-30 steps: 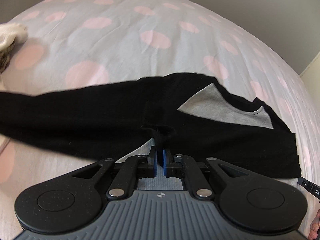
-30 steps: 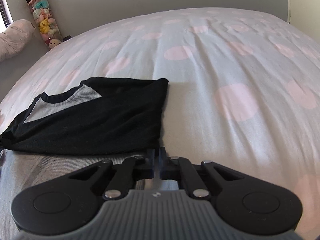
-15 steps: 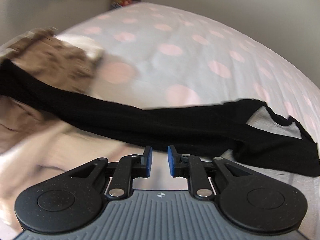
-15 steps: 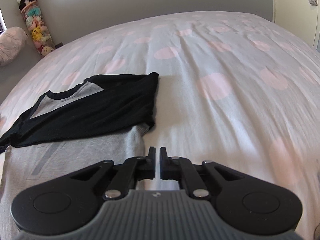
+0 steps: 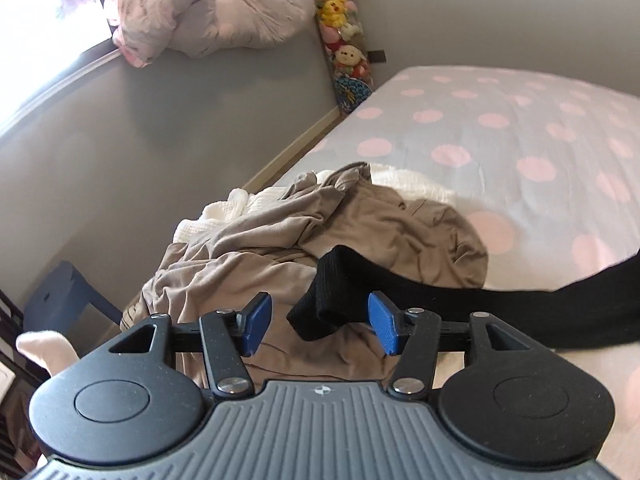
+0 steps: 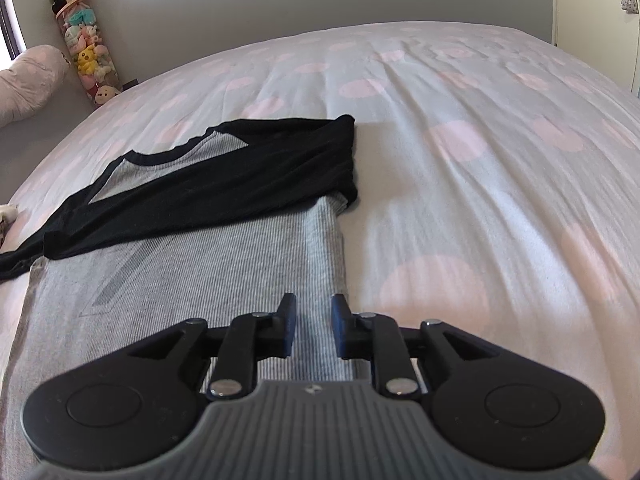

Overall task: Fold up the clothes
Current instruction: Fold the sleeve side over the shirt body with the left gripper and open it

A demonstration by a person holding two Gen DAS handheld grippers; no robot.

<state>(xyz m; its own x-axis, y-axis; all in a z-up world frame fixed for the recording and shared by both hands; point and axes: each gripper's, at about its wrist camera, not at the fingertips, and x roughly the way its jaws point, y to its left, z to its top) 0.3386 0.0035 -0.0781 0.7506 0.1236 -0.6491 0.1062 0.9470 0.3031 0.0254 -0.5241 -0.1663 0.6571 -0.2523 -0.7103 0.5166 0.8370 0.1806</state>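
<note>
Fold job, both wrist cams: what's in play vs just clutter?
In play:
- grey and black shirt, flat on the bed
- its black sleeve, cuff between the open left gripper fingers
- right gripper, open over the hem

Clutter:
- tan clothes pile
- white garment
- plush toys
- pink bedding

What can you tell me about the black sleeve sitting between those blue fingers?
The black sleeve is soft knit cloth with a ribbed cuff at its end. It stretches flat from the right across the spotted bed, then drapes over a crumpled tan garment. The cuff is curled and lies between the open blue pads of the left gripper, close to the right pad; whether it touches it cannot be told. Nothing pinches it. Its far end runs out of the left wrist view.
</note>
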